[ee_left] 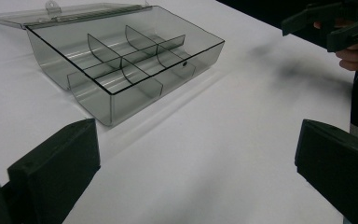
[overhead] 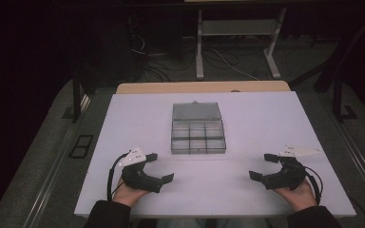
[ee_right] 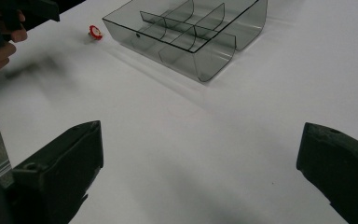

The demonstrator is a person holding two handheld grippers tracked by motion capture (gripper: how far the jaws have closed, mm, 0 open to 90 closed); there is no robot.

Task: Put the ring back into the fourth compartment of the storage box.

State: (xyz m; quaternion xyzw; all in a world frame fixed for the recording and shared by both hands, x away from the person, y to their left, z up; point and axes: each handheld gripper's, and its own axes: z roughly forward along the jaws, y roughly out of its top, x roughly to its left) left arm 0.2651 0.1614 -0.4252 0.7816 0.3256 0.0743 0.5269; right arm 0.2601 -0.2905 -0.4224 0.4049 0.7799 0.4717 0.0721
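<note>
a white rectangular table top (overhead: 247, 114) is seen from the high view, with a clear smoky-grey plastic compartment box (overhead: 198, 136) lying on it near the middle, slightly toward the far side. the box's hinged lid (overhead: 196, 111) is folded back flat on the table on the far side of the tray. the tray is split by thin dividers into small compartments, and nothing can be made out inside them.

the left gripper (overhead: 159, 166) is held at the near left of the table, its two black jaws spread wide apart with nothing between them. the right gripper (overhead: 262, 165) is held at the near right, its jaws likewise spread wide and holding nothing. both grippers sit well apart from the box, with bare table between each of them and it. the left hand (overhead: 129, 192) and the right hand (overhead: 297, 194) are seen at the near edge, coming out of dark sleeves.

in the right gripper view a small red and white round object (ee_right: 95, 31) lies on the table just beside one end of the box, not touching it; what it is cannot be told.

beyond the far edge of the white top, a strip of light wooden board (overhead: 204, 87) is seen. farther off, on the dark floor, the white metal legs of a stand (overhead: 235, 45) and loose cables (overhead: 228, 59) are seen.
</note>
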